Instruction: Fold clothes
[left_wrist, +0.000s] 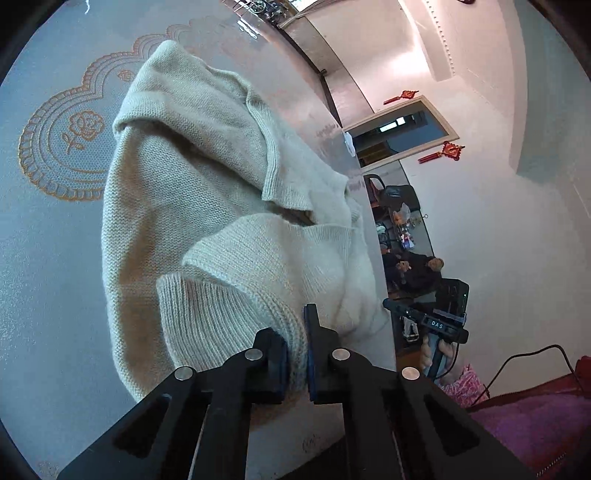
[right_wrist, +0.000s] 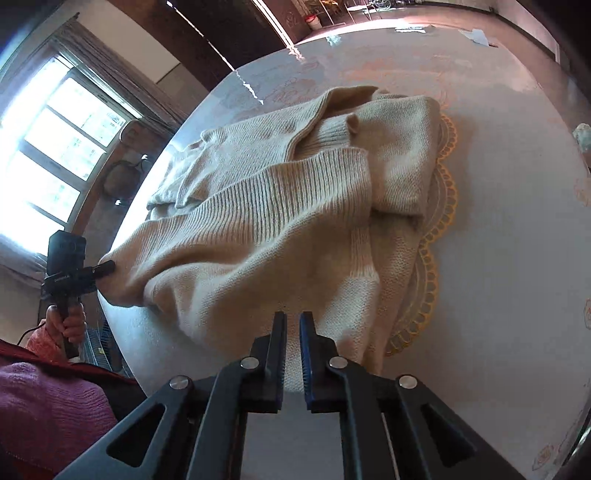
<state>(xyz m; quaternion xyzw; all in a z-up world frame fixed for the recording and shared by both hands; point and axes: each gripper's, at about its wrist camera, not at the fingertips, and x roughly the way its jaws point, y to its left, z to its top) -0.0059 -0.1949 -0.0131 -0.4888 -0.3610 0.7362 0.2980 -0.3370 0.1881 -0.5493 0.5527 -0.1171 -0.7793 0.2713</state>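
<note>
your left tool is pinching the ribbed hem of the cream knit sweater, the fabric bunched tight between its two dark pads at about 6 o'clock in the left wrist view. from there the sweater runs up toward 11 o'clock across the tabletop, with a ribbed cuff or collar edge folded over near the middle and the far side of the garment reaching the tabletop's edge at 3 o'clock. a lace-patterned mat with a rose motif lies under the sweater at 9 o'clock.

in the right wrist view your right tool has its pads drawn close with a thin layer of the sweater's near edge caught between them at 6 o'clock. the sweater lies crumpled on the tabletop, a ribbed sleeve draped across its middle, and the mat's scalloped gold border shows along its 3 o'clock side. at 9 o'clock you can see your left hand gripping the handle of the left tool, whose tip is buried in the sweater's corner, lifted off the tabletop.
</note>
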